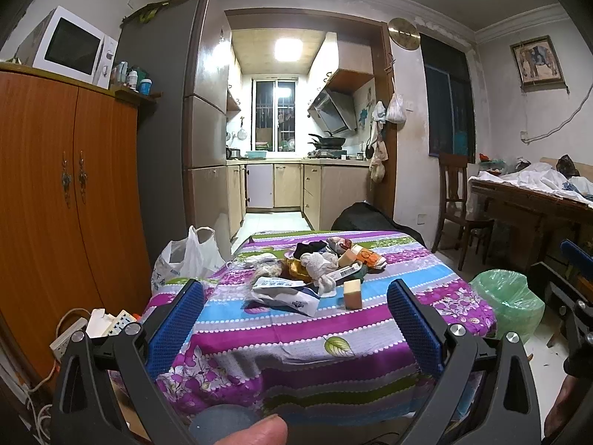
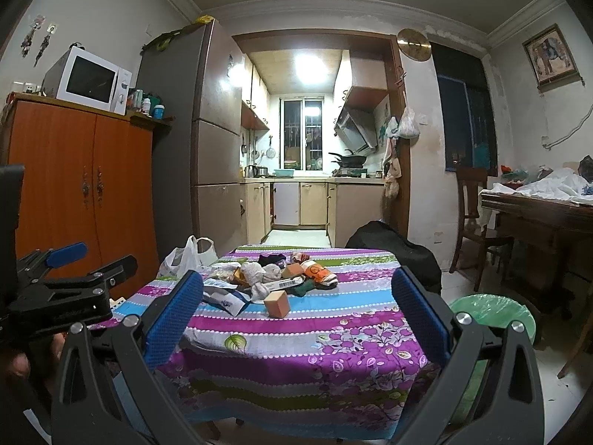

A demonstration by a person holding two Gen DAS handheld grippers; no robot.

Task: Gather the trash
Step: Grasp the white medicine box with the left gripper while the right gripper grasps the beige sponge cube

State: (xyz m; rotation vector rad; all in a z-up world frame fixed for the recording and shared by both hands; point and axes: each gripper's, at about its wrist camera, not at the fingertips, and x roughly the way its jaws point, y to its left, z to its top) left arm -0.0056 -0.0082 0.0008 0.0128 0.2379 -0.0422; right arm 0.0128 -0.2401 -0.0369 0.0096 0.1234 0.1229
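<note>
Ideally, you kept both the left gripper point(image 1: 296, 315) and right gripper point(image 2: 296, 307) spread, empty, centring the tan block point(image 1: 352, 294) between the fingers before closing.

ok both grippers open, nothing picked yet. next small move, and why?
Probably ease the right gripper forward toward the tan block, the nearest piece on the tablecloth. Both grippers, left too, hang open and empty short of the pile, and the block stands alone, clear of the rest. The green-lined bin sits on the right side, so a right-hand pick looks handiest.
</note>
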